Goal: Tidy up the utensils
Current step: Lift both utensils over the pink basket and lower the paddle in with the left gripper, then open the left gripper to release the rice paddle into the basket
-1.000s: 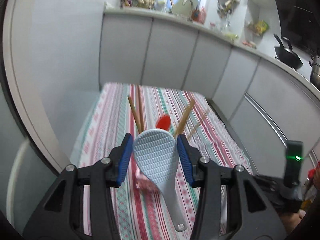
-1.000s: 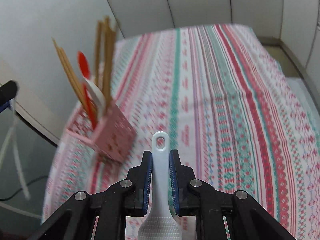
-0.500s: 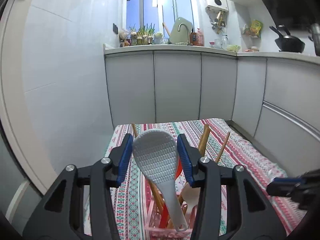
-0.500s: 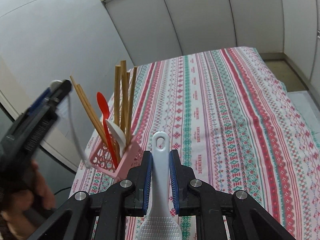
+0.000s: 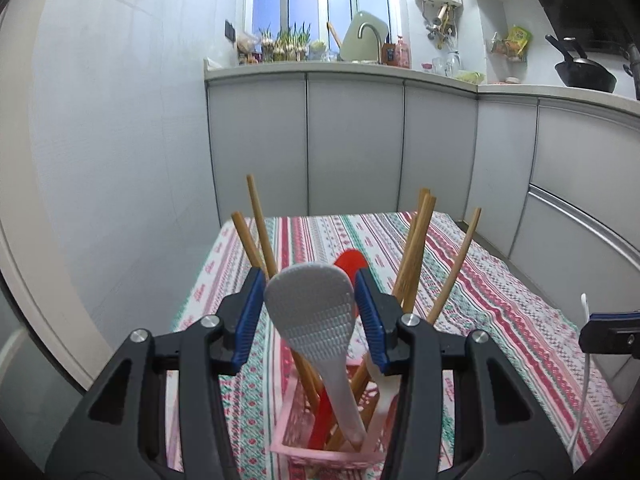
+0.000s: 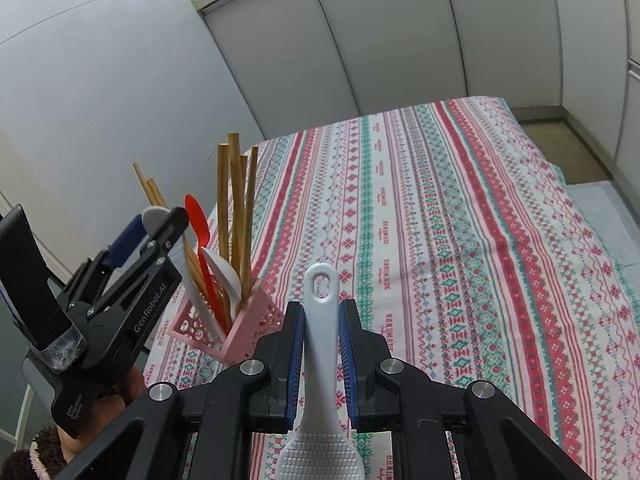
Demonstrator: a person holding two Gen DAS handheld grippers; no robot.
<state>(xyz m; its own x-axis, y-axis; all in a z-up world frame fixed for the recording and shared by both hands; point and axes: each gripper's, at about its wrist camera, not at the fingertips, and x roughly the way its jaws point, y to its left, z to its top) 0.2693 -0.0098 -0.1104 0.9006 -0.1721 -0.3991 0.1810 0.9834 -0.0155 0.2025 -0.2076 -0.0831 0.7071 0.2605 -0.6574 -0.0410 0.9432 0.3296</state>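
The left claw hovers low in the frame, right above the pink holder, its blue pads spread around the head of a white rice paddle. Whether the pads still pinch the paddle head or just flank it, I cannot tell. That paddle stands tilted with its handle down inside the holder, among wooden chopsticks, a red spoon and a white spoon.

The right claw sits at the bottom centre of its own view, clenched on the handle of a second white rice paddle, hanging hole forward and ribbed head back toward the camera.

In the right wrist view the holder stands at lower left on the striped tablecloth covering the surface, with the left claw reaching in over it. Grey cabinet doors rise behind the surface.
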